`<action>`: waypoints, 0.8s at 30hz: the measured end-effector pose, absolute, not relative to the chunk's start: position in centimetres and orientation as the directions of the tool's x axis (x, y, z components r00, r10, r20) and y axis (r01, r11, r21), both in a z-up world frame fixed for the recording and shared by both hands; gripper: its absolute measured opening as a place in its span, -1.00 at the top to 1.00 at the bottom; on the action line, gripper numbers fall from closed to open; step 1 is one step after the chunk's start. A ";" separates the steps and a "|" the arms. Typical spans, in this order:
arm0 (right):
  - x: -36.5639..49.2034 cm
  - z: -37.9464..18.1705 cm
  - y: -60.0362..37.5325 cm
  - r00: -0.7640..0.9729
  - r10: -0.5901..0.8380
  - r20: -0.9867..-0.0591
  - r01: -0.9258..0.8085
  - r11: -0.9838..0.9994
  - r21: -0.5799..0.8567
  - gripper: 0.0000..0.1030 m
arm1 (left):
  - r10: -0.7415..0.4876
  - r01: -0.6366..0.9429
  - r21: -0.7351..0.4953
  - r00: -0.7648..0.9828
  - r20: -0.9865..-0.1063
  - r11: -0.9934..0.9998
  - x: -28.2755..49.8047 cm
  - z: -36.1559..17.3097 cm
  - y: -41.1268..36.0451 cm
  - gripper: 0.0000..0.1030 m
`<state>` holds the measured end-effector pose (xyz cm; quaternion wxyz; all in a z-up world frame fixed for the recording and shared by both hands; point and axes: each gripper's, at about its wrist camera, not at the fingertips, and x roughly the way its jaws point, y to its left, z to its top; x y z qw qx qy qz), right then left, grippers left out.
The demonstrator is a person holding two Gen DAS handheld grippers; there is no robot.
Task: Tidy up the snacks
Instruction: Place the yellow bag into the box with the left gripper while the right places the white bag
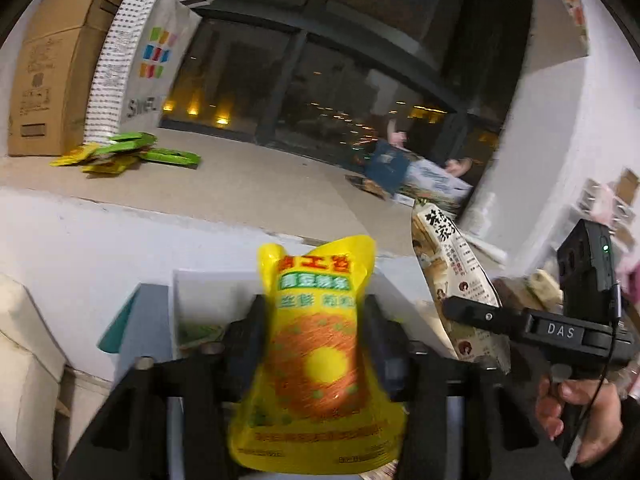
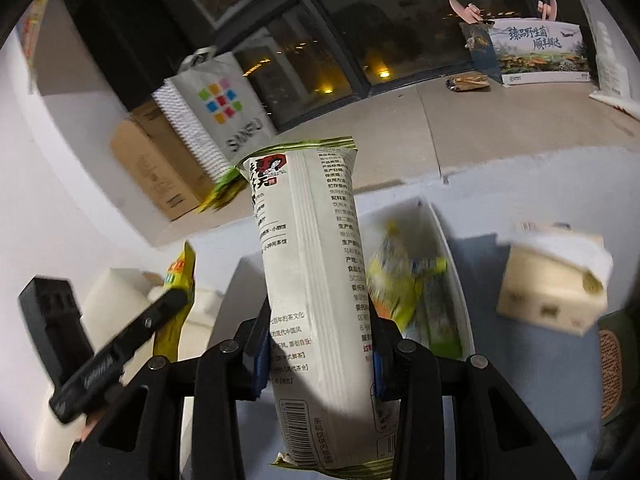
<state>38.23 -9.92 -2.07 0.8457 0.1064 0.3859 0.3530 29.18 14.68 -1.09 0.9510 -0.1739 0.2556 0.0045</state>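
A: What did the left gripper [image 1: 310,332] have?
B: A glossy yellow plastic snack bag with an orange disc [image 1: 314,360] stood upright between its widely spread fingers; whether the pads pressed it, I couldn't tell.
A: And the right gripper [image 2: 320,356]?
B: Clamped on a tall off-white printed snack packet [image 2: 316,300] — raised in front of the white rectangular bin [image 2: 450,248] with other packets inside.

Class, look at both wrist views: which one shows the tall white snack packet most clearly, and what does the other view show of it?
The right wrist view: the white snack packet fills the middle, upright between the right tongs, its printed back sharp. The left wrist view shows it only at the right edge, tilted, partly hidden by those tongs.
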 end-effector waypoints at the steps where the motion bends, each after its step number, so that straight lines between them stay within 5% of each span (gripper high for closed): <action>1: 39.1 -2.2 -9.2 0.446 0.672 -0.592 -0.512 0.733 0.448 0.21 | -0.062 -0.121 -0.322 0.861 -0.504 0.939 29.8 -1.3 15.0 -0.75; 2: 39.8 -2.5 -8.7 0.439 0.668 -0.601 -0.508 0.736 0.446 0.18 | -0.063 -0.130 -0.331 0.856 -0.514 0.935 30.3 -1.6 15.4 -1.00; 3: 40.3 -2.8 -8.2 0.434 0.665 -0.607 -0.504 0.738 0.448 0.16 | -0.077 -0.131 -0.344 0.845 -0.529 0.930 30.6 -2.0 15.8 -1.00; 4: 40.6 -3.0 -8.1 0.432 0.663 -0.611 -0.500 0.740 0.450 -0.10 | -0.093 -0.133 -0.357 0.829 -0.552 0.925 30.7 -2.5 16.2 -1.00; 5: 40.9 -3.2 -7.9 0.437 0.659 -0.612 -0.489 0.745 0.453 -0.77 | -0.103 -0.130 -0.367 0.828 -0.551 0.921 30.6 -2.8 16.5 -1.00; 6: 40.9 -3.3 -8.1 0.450 0.656 -0.605 -0.477 0.750 0.458 -1.00 | -0.109 -0.127 -0.378 0.832 -0.543 0.917 30.1 -3.2 16.8 -1.00; 24: 32.7 0.8 -10.5 0.490 0.696 -0.525 -0.634 0.698 0.333 -1.00 | -0.083 -0.039 -0.242 0.875 -0.476 0.970 20.8 0.8 13.0 -1.00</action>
